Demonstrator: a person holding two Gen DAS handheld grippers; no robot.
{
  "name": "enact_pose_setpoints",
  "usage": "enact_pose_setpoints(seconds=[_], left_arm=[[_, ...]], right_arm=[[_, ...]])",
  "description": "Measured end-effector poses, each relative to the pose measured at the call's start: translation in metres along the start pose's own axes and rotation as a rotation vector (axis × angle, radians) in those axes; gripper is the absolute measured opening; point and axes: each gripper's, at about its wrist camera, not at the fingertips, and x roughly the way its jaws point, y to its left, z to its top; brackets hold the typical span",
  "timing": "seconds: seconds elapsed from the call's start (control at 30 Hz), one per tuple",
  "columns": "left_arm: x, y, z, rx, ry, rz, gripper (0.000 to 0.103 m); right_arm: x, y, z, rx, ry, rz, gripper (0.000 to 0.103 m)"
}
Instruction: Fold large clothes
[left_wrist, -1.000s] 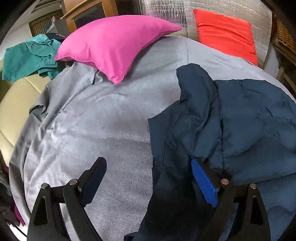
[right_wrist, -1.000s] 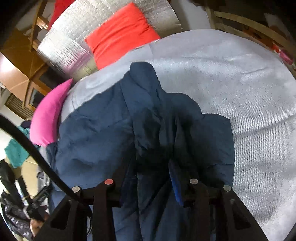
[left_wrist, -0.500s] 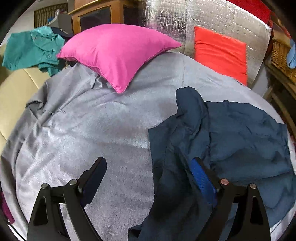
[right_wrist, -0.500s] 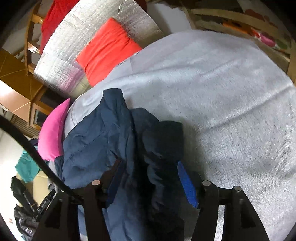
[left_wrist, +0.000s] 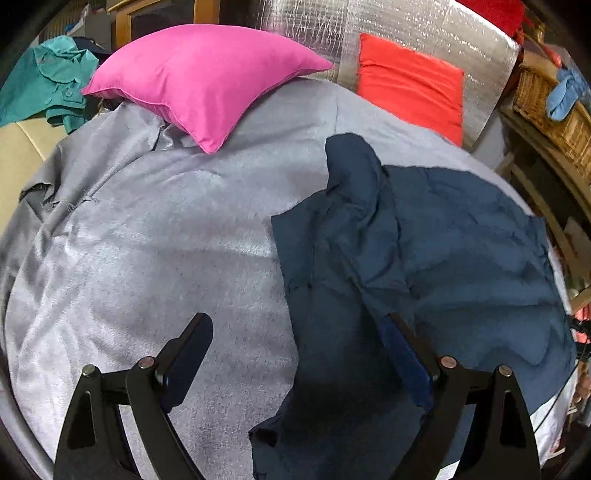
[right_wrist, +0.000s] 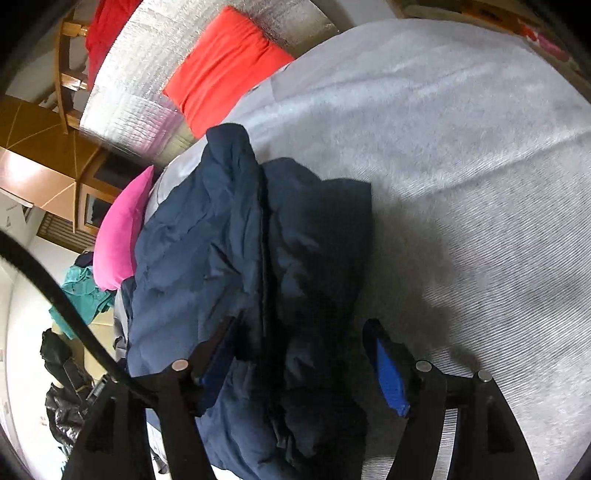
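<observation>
A dark navy garment (left_wrist: 424, 258) lies crumpled on the grey bed cover (left_wrist: 147, 240), on its right half in the left wrist view. My left gripper (left_wrist: 295, 343) is open, above the garment's left edge, with cloth lying between its fingers. In the right wrist view the garment (right_wrist: 240, 258) is bunched in thick folds. My right gripper (right_wrist: 299, 343) is open, its fingers on either side of a fold, not closed on it.
A pink pillow (left_wrist: 199, 74) and a red cushion (left_wrist: 410, 92) lie at the far side of the bed by a silver padded board (left_wrist: 406, 33). A teal shirt (left_wrist: 44, 85) lies at the far left. A wicker basket (left_wrist: 546, 107) stands at the right.
My right gripper has opened and let go of the navy fold it was pinching. Both cameras have drawn back from the garment. My left gripper stays open.
</observation>
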Motion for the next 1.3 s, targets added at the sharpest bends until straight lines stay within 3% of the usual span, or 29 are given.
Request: enact_pose_setpoints(seconds=[0.17, 0.27, 0.4, 0.5, 0.57, 0.77, 0.93, 1.03, 1.13, 1.3], left_arm=[[0.006, -0.008, -0.008, 0.038, 0.036, 0.062, 0.093], [0.000, 0.003, -0.012, -0.010, 0.048, 0.033, 0.093], [-0.022, 0.025, -0.023, -0.101, 0.018, 0.009, 0.093], [-0.035, 0.032, -0.033, -0.105, -0.019, 0.013, 0.093], [-0.031, 0.031, -0.038, -0.100, 0.015, 0.009, 0.093], [0.000, 0.015, -0.041, -0.082, 0.124, -0.117, 0.093], [0.008, 0.015, -0.037, -0.119, 0.122, -0.193, 0.092], [0.009, 0.016, -0.036, -0.125, 0.117, -0.246, 0.076], [0.005, 0.013, -0.039, -0.139, 0.111, -0.291, 0.054], [-0.003, -0.009, -0.046, -0.060, 0.084, -0.254, 0.048]], right_arm=[[0.012, 0.007, -0.009, 0.005, 0.012, 0.009, 0.074], [0.015, 0.012, -0.014, 0.011, 0.008, -0.019, 0.074], [0.016, 0.002, -0.017, 0.089, 0.009, 0.009, 0.072], [0.013, 0.004, -0.023, 0.099, -0.001, -0.006, 0.068], [0.009, 0.012, -0.029, 0.102, -0.008, -0.005, 0.064], [0.006, 0.037, -0.057, 0.018, -0.021, -0.060, 0.064], [0.012, 0.023, -0.047, 0.064, -0.031, -0.029, 0.064], [0.016, 0.027, -0.045, 0.025, -0.042, -0.045, 0.063], [0.017, 0.044, -0.040, -0.046, -0.095, -0.083, 0.053], [0.020, 0.061, -0.032, -0.153, -0.189, -0.183, 0.047]])
